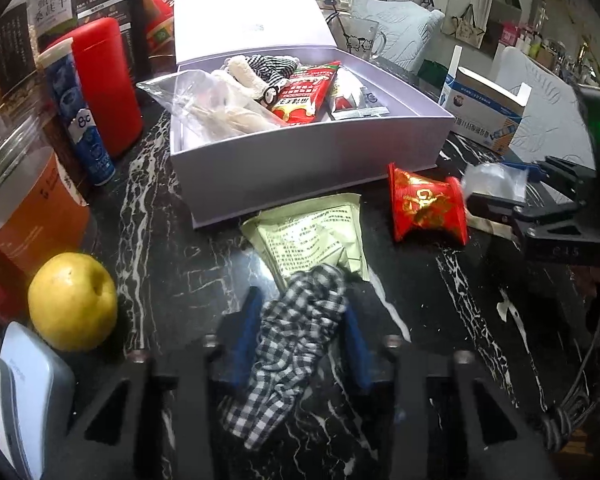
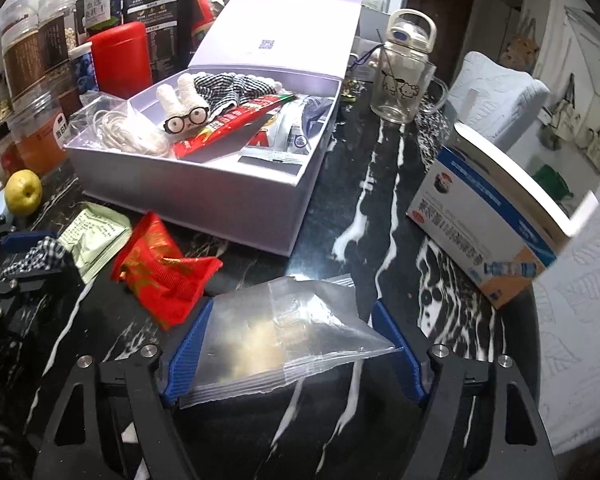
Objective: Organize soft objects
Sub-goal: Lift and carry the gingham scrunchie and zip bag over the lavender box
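Left wrist view only: checkered cloth (image 1: 296,344) seen full length, bunched and twisted, black-and-white gingham, lying between the blue pads of the left gripper (image 1: 300,336), lower end trailing onto the black marble table (image 1: 440,312); pads appear pressed against the cloth on both sides. Its far end overlaps a pale green printed packet (image 1: 316,236), which lies just in front of the open lavender box (image 1: 320,152). A yellow apple (image 1: 72,300) sits to the left, near an orange-filled jar (image 1: 28,200) and a red canister (image 1: 108,84). Right wrist view only: clear zip bag (image 2: 284,336), flat, translucent, something pale yellow inside, spanning the gap of the right gripper (image 2: 292,344); jaws set wide, left pad touching the bag's edge, right corner of the bag reaching the other pad; cannot tell whether it is truly clamped. This view also shows the plush rabbit with black glasses (image 2: 184,108) inside the box, next to striped fabric (image 2: 220,88) and a red sachet (image 2: 228,124), plus a glass mug with cartoon print (image 2: 404,88) beyond the box and a blue-and-white carton (image 2: 492,224) to the right. Both views: crumpled red foil packet (image 1: 424,204) on the table between the two grippers, close to the box's front wall. Left gripper low and level over the table, pointed at the box; right gripper likewise low, angled toward the box's right corner.
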Tool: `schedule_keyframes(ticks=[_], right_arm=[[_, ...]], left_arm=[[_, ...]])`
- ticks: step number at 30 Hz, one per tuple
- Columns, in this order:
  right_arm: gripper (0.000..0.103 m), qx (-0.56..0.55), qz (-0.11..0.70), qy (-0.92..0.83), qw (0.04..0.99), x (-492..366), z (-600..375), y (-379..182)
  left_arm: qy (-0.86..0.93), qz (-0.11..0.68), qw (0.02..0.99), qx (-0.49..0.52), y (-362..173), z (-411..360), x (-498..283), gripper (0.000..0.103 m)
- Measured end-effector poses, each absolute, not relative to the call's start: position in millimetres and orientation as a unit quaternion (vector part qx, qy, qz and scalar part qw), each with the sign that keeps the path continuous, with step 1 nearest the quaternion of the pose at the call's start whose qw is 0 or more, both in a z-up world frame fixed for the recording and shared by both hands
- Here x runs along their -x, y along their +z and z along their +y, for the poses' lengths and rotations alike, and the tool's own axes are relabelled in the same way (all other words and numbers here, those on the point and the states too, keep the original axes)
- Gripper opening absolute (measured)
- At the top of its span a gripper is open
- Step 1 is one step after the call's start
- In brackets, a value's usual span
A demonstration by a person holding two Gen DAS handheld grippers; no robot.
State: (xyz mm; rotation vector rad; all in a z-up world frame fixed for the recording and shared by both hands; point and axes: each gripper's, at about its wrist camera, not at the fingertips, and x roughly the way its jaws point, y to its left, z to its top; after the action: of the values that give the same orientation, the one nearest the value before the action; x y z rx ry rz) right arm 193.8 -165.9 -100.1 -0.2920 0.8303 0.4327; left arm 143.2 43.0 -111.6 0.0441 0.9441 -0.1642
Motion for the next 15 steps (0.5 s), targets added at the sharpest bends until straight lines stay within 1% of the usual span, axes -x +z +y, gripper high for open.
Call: schedule_keyframes(ticks=[1, 4, 9, 12, 15], right_arm=[[0.079, 0.137, 0.399, 0.208, 0.882, -189.4, -166.6, -100.0], [0.078, 0.132, 0.399, 0.211, 0.883, -175.3, -166.4, -99.5], [0.076, 0.118, 0.396, 0.198, 0.889, -155.9, -171.0, -94.9], [0.076, 0.14, 0.381, 0.181, 0.896, -143.0, -168.9, -90.8], [0.075, 0.135, 0.377, 0.193, 0.896, -135.6, -168.6, -86.8]], left_arm=[[-0.077, 0.453, 0.887, -0.032, -111.4, 41.4, -142.1, 0.03], [-0.077, 0.453, 0.887, -0.037, -110.6, 40.3, -139.7, 0.027], [-0.075, 0.459, 0.885, -0.021, -108.1, 45.2, -135.4, 0.027], [-0.061, 0.46, 0.885, -0.02, -105.5, 47.4, -133.2, 0.027], [-0.067, 0.456, 0.888, -0.007, -100.5, 49.1, -130.6, 0.027]])
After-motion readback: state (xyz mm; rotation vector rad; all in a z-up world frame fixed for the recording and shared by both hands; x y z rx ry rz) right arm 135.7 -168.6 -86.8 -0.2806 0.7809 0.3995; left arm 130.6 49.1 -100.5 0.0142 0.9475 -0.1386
